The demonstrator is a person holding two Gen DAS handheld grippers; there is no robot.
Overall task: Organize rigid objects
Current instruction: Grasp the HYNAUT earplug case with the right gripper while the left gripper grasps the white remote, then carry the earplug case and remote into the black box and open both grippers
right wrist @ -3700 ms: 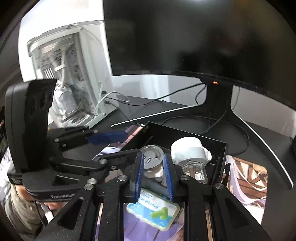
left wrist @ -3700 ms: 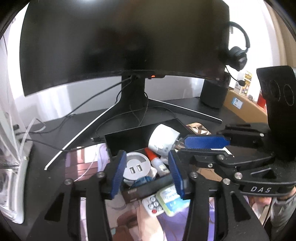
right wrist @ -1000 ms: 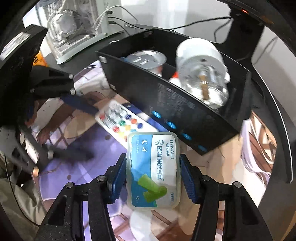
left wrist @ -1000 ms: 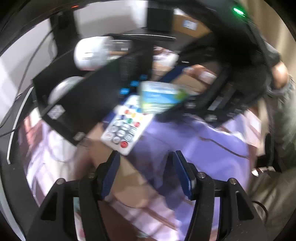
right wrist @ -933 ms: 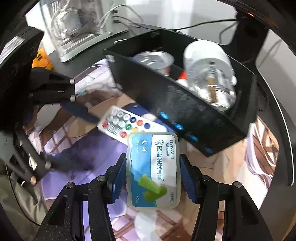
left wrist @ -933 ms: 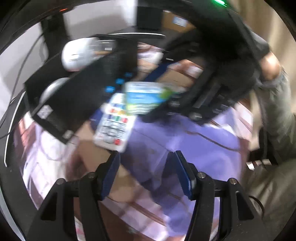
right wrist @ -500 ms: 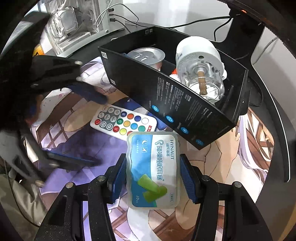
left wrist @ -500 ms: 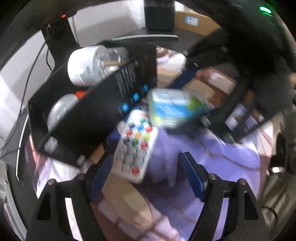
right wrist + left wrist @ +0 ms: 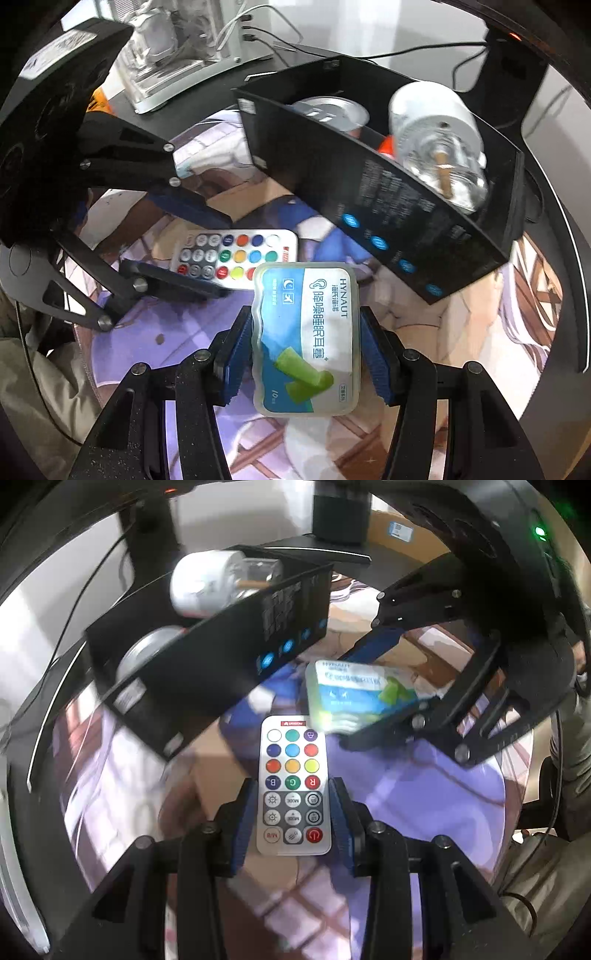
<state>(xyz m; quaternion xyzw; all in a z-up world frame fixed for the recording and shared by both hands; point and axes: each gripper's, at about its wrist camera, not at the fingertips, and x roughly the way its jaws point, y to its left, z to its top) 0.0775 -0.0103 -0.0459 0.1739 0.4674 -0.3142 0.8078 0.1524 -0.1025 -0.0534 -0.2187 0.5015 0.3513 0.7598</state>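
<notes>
Left wrist view: background blurred; the left gripper has its blue pads against both long edges of the remote, whose long axis runs 6 to 12 o'clock, power button nearest. The black box sits at 10 o'clock. Right wrist view: the right gripper clamps the earplug case between its pads, long axis 6 to 12 o'clock, hiding one corner of the remote at 10 o'clock; the box holds a white canister at 1 o'clock.
</notes>
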